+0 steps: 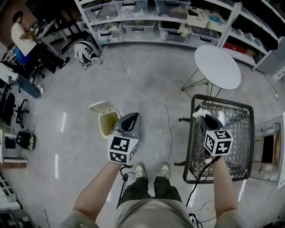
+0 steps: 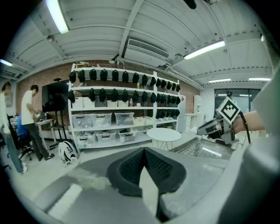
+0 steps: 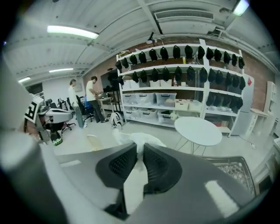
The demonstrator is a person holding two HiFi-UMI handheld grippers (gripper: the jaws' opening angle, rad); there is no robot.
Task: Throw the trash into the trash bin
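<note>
Above the wire-mesh bench [image 1: 240,133], the right tool [image 3: 140,148] pinches a crumpled white tissue [image 3: 141,139]. The left tool [image 2: 143,151], closed and empty, hovers near the open trash bin [image 1: 102,125]. Carrying and dropping remain.

Most of the trash [image 3: 146,139] is lost between the right gripper's [image 3: 140,148] jaws, with just a crumpled white tuft poking past the tips, so I can't say what it is. In the head view the left gripper [image 1: 130,116] covers the right side of the bin [image 1: 102,127], and both forearms [image 1: 95,196] run off the bottom edge. What's inside the shelf boxes [image 1: 133,8] is too small to tell.
</note>
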